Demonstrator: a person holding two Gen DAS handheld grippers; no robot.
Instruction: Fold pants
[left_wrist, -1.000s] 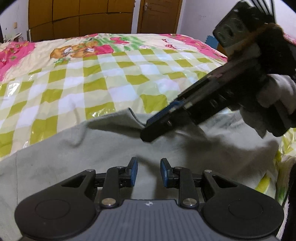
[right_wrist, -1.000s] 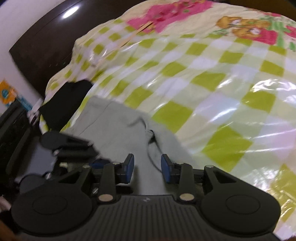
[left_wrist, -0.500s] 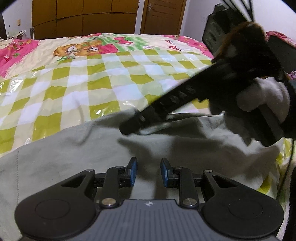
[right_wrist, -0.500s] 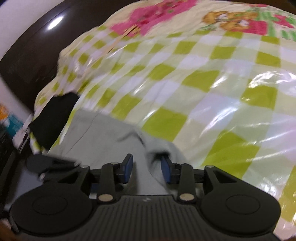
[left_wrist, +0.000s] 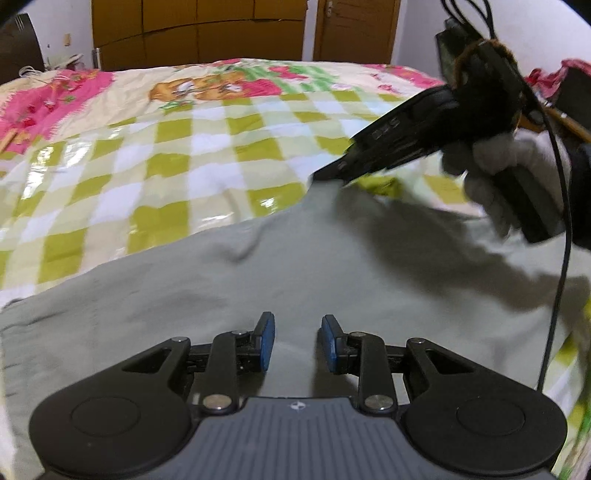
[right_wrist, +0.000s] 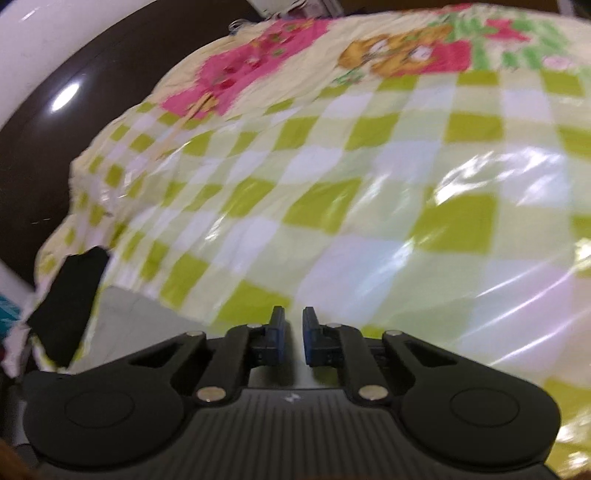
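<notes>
Lying spread on the bed (left_wrist: 207, 147): grey pants (left_wrist: 258, 280), soft and limp, best taken at an edge. Right hand-held gripper (right_wrist: 293, 334) nearly closed, seemingly pinching the far hem; left hand-held gripper (left_wrist: 297, 341) hovering open, empty.

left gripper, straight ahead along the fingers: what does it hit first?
Most likely the grey pants: the left gripper is open, angled low over the fabric, which fills the view ahead of the fingers. Beyond lies the checked bedsheet. The right gripper sits off to the right; depth unclear.
</notes>
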